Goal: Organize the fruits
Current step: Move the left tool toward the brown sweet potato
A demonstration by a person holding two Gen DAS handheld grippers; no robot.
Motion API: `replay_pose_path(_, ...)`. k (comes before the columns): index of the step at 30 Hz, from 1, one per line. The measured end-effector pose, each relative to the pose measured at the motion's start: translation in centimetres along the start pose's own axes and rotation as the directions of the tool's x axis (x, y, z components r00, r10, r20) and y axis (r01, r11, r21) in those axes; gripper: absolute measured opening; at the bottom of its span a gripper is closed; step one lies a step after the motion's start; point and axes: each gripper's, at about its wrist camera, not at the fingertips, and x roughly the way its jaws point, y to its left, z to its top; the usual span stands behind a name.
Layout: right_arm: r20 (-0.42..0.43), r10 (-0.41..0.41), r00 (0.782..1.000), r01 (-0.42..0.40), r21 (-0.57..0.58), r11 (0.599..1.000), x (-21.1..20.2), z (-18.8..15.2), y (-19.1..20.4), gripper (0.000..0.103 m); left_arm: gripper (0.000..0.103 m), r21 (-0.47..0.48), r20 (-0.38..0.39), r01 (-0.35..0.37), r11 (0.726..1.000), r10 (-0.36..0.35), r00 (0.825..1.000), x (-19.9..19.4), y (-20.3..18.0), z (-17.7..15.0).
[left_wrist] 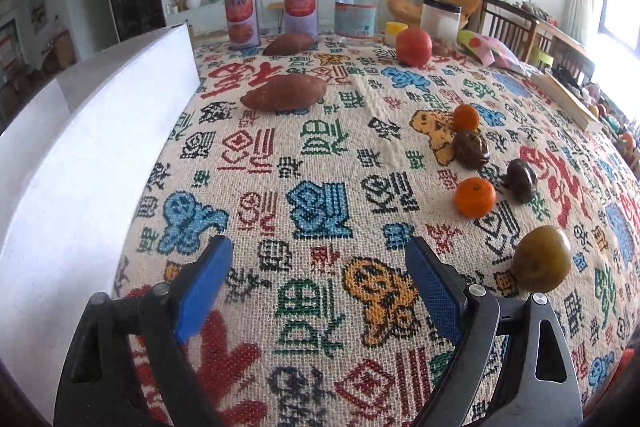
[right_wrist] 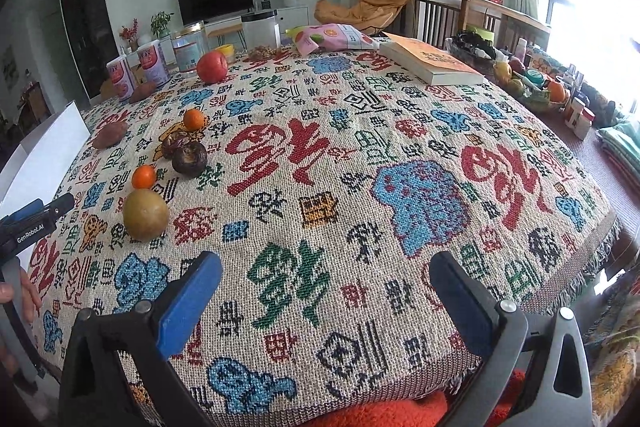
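Fruits lie on a patterned tablecloth (left_wrist: 320,155). A yellow-green pear (left_wrist: 541,258) (right_wrist: 145,214) is nearest, just right of my left gripper (left_wrist: 320,267), which is open and empty above the cloth. Beyond it lie two mandarins (left_wrist: 475,197) (left_wrist: 465,117), two dark brown fruits (left_wrist: 471,149) (left_wrist: 521,180), a red apple (left_wrist: 414,47) (right_wrist: 212,67) and two sweet potatoes (left_wrist: 285,93) (left_wrist: 289,44). My right gripper (right_wrist: 326,281) is open and empty over the cloth's near middle. The left gripper (right_wrist: 30,221) shows at the right wrist view's left edge.
A white box (left_wrist: 92,147) stands along the table's left side. Two cans (left_wrist: 242,19), a clear jar (left_wrist: 356,13), a white container (left_wrist: 440,17), a snack bag (right_wrist: 336,37) and a book (right_wrist: 434,63) stand at the far edge. A fruit basket (right_wrist: 528,83) sits beyond the right edge.
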Motion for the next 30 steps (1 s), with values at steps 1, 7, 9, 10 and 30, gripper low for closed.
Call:
replay_pose_path(1, -0.004, 0.004, 1.000, -0.004, 0.005, 1.000, 0.1, 0.1, -0.1, 0.103, 0.090, -0.003, -0.009, -0.011, 1.000, 0.011, 1.000, 0.6, 0.2, -0.2)
replay_pose_path(7, -0.003, 0.009, 1.000, -0.009, 0.020, 1.000, 0.2, 0.1, -0.3, 0.103, 0.090, -0.048, -0.087, -0.004, 0.999, 0.000, 0.996, 2.6, 1.2, -0.7)
replay_pose_path(9, -0.001, 0.002, 1.000, -0.002, 0.010, 1.000, 0.2, 0.1, -0.1, 0.103, 0.090, -0.034, -0.093, -0.016, 0.999, 0.013, 0.996, 2.7, 0.9, -0.8)
replay_pose_path(10, 0.002, -0.003, 1.000, 0.003, 0.004, 1.000, 0.1, 0.1, 0.0, 0.103, 0.091, -0.029, -0.096, -0.019, 0.999, 0.016, 0.995, 2.7, 0.8, -0.8)
replay_pose_path(30, 0.033, -0.019, 0.999, 0.019, -0.002, 1.000, -0.4, 0.0, 0.1, 0.103, 0.094, -0.024, -0.131, -0.001, 1.000, -0.002, 0.991, 3.4, 1.0, 0.1)
